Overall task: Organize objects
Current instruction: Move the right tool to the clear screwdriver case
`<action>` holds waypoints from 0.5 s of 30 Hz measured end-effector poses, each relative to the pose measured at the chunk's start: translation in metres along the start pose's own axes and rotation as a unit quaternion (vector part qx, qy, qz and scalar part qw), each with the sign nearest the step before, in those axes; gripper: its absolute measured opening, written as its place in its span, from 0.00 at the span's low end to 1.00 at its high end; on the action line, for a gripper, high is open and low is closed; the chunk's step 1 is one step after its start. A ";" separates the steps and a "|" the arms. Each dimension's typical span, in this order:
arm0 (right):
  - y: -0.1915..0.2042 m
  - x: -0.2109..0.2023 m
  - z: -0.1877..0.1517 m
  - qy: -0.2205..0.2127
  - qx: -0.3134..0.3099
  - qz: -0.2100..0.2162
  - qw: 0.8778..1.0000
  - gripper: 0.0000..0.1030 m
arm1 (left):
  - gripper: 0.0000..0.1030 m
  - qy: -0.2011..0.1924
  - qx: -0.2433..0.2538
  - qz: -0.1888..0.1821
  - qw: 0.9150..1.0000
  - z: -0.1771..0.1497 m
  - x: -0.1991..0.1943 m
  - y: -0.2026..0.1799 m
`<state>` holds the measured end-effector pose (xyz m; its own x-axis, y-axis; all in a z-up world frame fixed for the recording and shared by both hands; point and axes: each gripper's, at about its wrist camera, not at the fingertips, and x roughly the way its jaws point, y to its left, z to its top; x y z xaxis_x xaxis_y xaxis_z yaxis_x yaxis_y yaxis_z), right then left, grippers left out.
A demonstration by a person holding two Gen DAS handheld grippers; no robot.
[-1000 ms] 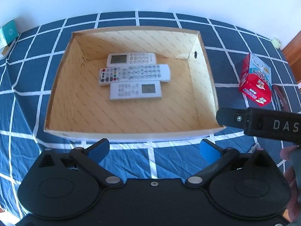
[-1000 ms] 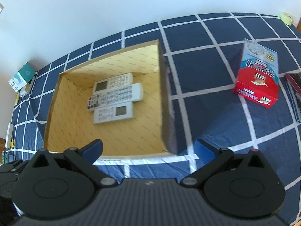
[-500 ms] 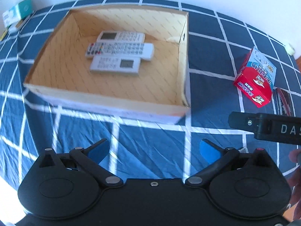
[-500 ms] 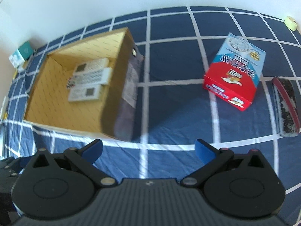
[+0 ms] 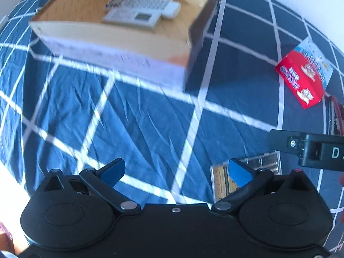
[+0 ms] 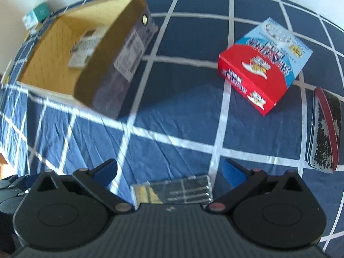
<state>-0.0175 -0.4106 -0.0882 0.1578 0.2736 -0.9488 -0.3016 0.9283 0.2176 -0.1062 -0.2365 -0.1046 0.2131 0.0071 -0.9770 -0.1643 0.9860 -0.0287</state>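
An open cardboard box (image 5: 120,40) (image 6: 111,73) sits on the blue checked cloth and holds three white remotes (image 5: 139,10) (image 6: 86,45). A red and blue carton (image 6: 264,64) (image 5: 305,75) lies to its right. A clear plastic case with a yellow insert (image 6: 172,191) (image 5: 223,180) lies on the cloth close under both grippers. My left gripper (image 5: 176,172) is open and empty above the cloth. My right gripper (image 6: 169,169) is open and empty, just above the clear case.
A flat red-edged dark object (image 6: 326,129) (image 5: 335,116) lies at the far right. A small teal box (image 6: 36,16) sits behind the cardboard box by the white wall. The right gripper's body (image 5: 311,150) shows at the left wrist view's right edge.
Both grippers have pulled back and to the right, away from the cardboard box. The clear plastic case has come into view under them. Both stay open.
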 end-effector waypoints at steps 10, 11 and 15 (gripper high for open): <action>-0.015 0.034 -0.023 0.048 -0.026 0.009 0.998 1.00 | 1.00 0.035 -0.037 -0.007 0.999 -0.033 0.031 -0.021; -0.016 0.037 -0.025 0.052 -0.028 0.012 0.998 1.00 | 1.00 0.038 -0.039 -0.008 0.999 -0.035 0.033 -0.023; -0.017 0.050 -0.030 0.069 -0.037 0.013 0.997 1.00 | 1.00 0.045 -0.043 -0.011 0.998 -0.039 0.042 -0.028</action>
<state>-0.0324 -0.4198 -0.1456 0.0203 0.2563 -0.9664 -0.3724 0.8990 0.2306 -0.1305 -0.2707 -0.1531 0.1313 -0.0333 -0.9908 -0.2440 0.9676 -0.0649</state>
